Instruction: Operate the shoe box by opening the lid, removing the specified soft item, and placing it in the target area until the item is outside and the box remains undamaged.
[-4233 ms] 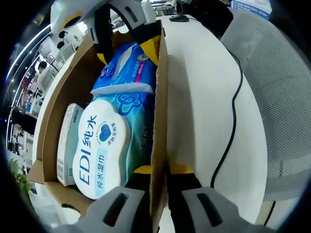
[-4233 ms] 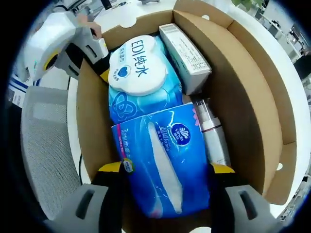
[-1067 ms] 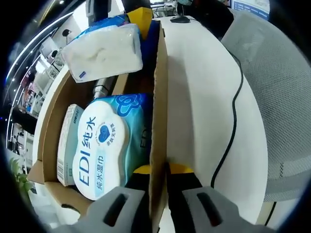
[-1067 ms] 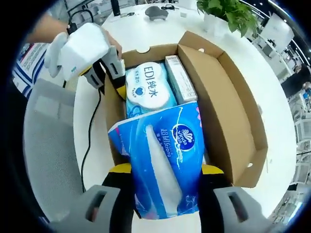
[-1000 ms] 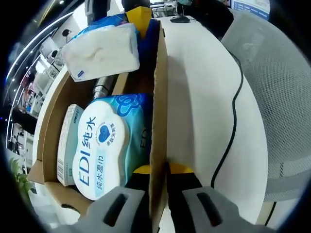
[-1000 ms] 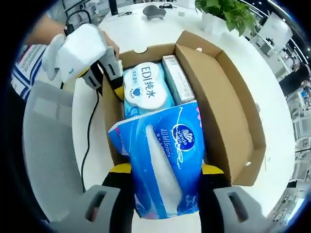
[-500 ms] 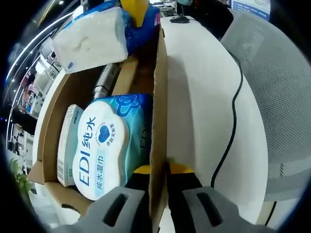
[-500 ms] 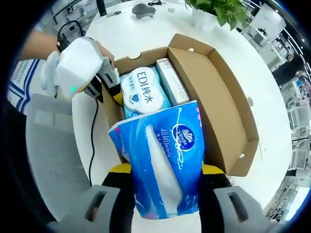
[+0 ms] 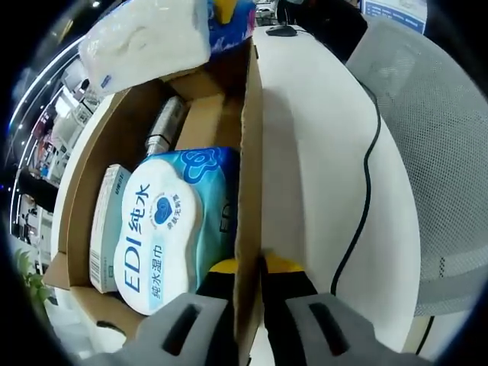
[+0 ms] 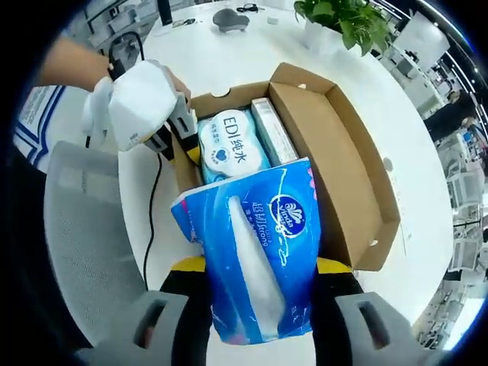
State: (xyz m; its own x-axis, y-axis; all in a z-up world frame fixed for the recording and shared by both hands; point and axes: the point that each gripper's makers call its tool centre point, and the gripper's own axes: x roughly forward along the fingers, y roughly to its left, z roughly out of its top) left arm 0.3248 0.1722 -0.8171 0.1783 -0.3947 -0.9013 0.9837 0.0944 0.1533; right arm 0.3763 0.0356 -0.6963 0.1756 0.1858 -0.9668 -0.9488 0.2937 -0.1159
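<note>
The right gripper (image 10: 259,267) has its jaws pressed against both sides of a blue tissue pack (image 10: 255,252), holding it raised over the near end of the shoe box (image 10: 343,160). The pack looks lifted out of the box, so my judgement is that the lid is open and the removal is almost done; what is left is to carry the pack to the target area and set it down, and I cannot tell where that area is.

The left gripper (image 9: 245,268) is closed narrowly on the box's side wall (image 9: 250,152), one jaw inside and one outside, steadying it. In the right gripper view it (image 10: 179,141) sits at about 10 o'clock from the pack, on the box's left wall.

The right gripper view gives the whole box with its lid folded open toward 3 o'clock, a plant (image 10: 343,19) at 1 o'clock and a mesh chair (image 10: 84,229) at 9 o'clock. The left gripper view shows the inside instead: a pack of wet wipes (image 9: 164,225), a slim carton (image 9: 103,225) beside it at 9 o'clock, a metal bottle (image 9: 162,126) at 12 o'clock, and the tissue pack's (image 9: 145,38) white underside overhead. A black cable (image 9: 366,175) lies on the white table (image 9: 313,152).
</note>
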